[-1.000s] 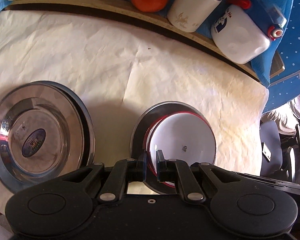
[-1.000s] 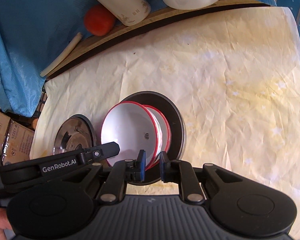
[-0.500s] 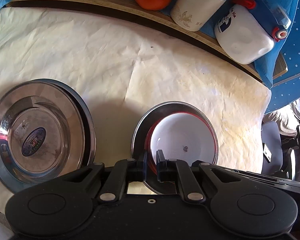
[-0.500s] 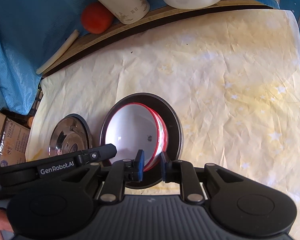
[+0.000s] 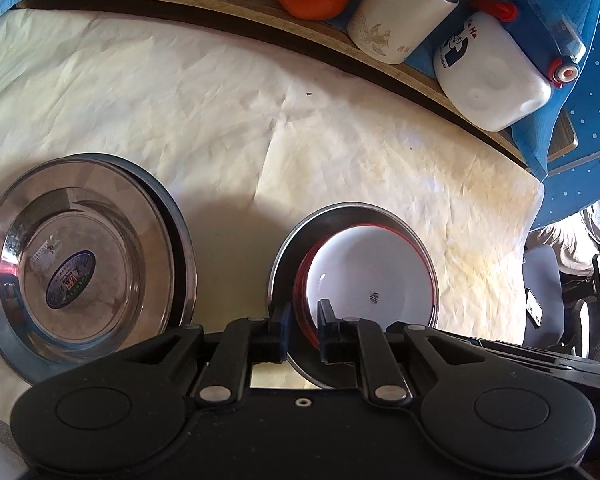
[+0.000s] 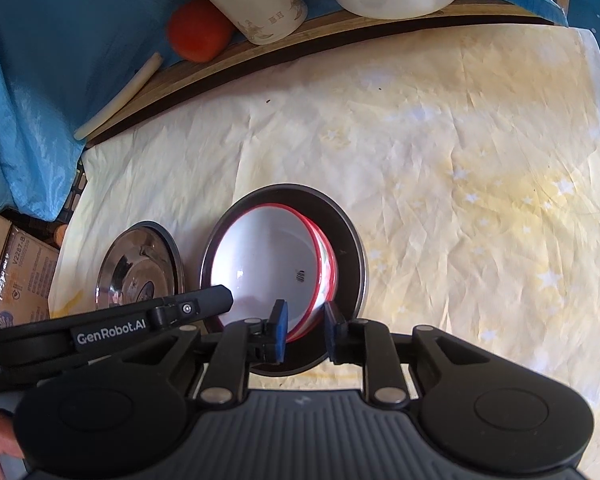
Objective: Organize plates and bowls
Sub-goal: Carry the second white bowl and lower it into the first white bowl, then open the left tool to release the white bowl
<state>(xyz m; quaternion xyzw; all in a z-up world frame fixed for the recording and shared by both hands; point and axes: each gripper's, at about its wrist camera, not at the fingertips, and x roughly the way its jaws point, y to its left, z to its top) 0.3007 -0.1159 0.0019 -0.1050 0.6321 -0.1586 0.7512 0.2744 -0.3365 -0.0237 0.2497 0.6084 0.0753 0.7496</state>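
We find the left claw (image 5: 302, 330) and right claw (image 6: 303, 330) both opening, each straddling the near rim of the white enamel bowl with the red rim (image 6: 274, 268), pads parting from it. That bowl sits nested inside the dark round metal plate (image 6: 350, 256). We judge it light, stiff, slippery and chip-prone; its rim is the hold. Left of that plate rest the stacked steel plates (image 5: 80, 276).
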